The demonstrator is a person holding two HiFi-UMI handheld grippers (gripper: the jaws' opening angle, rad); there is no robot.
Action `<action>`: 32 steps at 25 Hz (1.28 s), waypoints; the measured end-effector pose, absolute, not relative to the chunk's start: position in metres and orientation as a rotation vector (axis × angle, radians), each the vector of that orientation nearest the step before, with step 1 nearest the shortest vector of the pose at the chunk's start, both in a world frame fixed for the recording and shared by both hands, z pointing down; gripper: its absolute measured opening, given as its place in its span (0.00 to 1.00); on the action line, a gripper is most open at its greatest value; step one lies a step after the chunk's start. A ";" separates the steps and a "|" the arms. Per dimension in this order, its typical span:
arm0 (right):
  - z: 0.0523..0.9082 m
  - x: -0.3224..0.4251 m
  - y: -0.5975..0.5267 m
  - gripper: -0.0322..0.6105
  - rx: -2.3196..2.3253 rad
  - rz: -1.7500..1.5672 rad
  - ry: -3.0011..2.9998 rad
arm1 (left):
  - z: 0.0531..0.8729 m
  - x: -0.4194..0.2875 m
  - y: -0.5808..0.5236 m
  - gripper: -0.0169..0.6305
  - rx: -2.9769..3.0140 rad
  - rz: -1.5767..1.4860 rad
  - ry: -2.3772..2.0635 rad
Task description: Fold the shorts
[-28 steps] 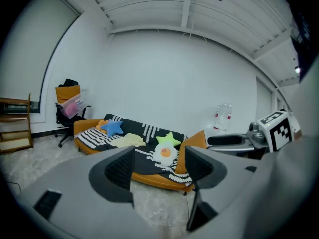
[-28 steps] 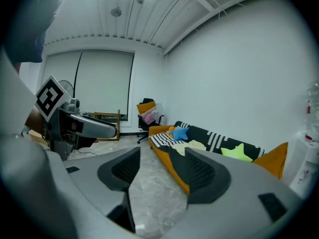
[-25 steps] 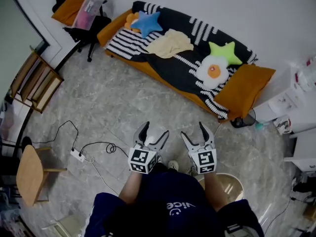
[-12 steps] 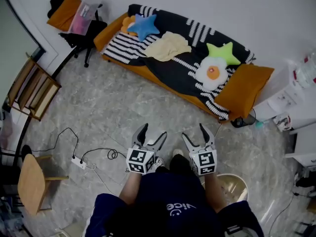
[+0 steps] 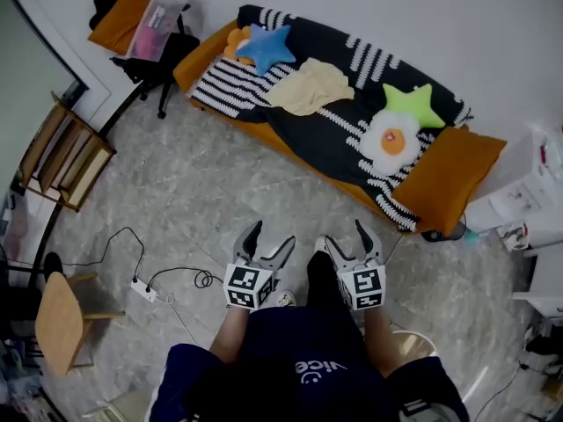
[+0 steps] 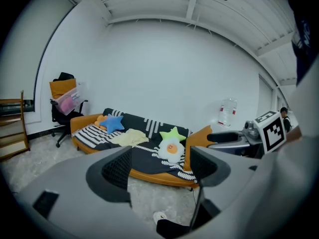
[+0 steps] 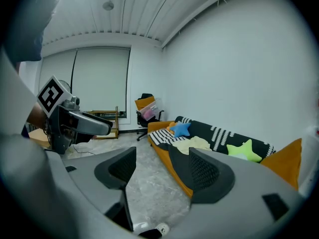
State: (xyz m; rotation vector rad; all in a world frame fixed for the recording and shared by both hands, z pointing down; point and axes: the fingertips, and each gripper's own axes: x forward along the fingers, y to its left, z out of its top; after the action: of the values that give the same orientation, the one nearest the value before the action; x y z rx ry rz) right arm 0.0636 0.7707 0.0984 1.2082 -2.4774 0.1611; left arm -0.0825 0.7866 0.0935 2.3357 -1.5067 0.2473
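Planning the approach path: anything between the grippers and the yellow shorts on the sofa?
Nothing visible. Only floor lies between the left gripper, the right gripper and the sofa; both jaws are apart and empty. The shorts lie uncovered on the seat. The power strip sits off to the left.

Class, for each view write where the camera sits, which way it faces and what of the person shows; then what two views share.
Head view: on the head, looking down at the sofa; left tool, right tool, forearms, torso show.
Left gripper view: on that tool, facing the sofa; open jaws.
Right gripper view: likewise, angled along it.
Shared: pale yellow shorts.
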 end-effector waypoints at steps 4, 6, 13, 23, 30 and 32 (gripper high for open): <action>0.099 0.067 0.712 0.54 1.178 0.163 -2.505 | 0.098 -0.076 0.734 0.59 2.313 0.277 -1.517; 0.101 0.074 0.683 0.53 1.160 0.178 -2.510 | 0.097 -0.067 0.705 0.58 2.311 0.291 -1.518; 0.107 0.099 0.587 0.50 1.081 0.197 -2.518 | 0.092 -0.032 0.613 0.58 2.302 0.293 -1.539; 0.119 0.113 0.507 0.49 0.964 0.198 -2.522 | 0.099 -0.012 0.537 0.58 2.233 0.267 -1.605; 0.137 0.107 0.493 0.48 0.917 0.191 -2.473 | 0.112 -0.018 0.522 0.58 2.178 0.260 -1.613; 0.138 0.104 0.484 0.48 0.918 0.191 -2.465 | 0.113 -0.024 0.513 0.57 2.167 0.253 -1.615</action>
State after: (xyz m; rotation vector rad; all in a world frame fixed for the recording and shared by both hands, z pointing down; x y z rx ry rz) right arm 0.1037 0.4843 0.1383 0.9179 -2.4653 0.1907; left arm -0.0242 0.5133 0.1131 2.1665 -1.6152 0.2531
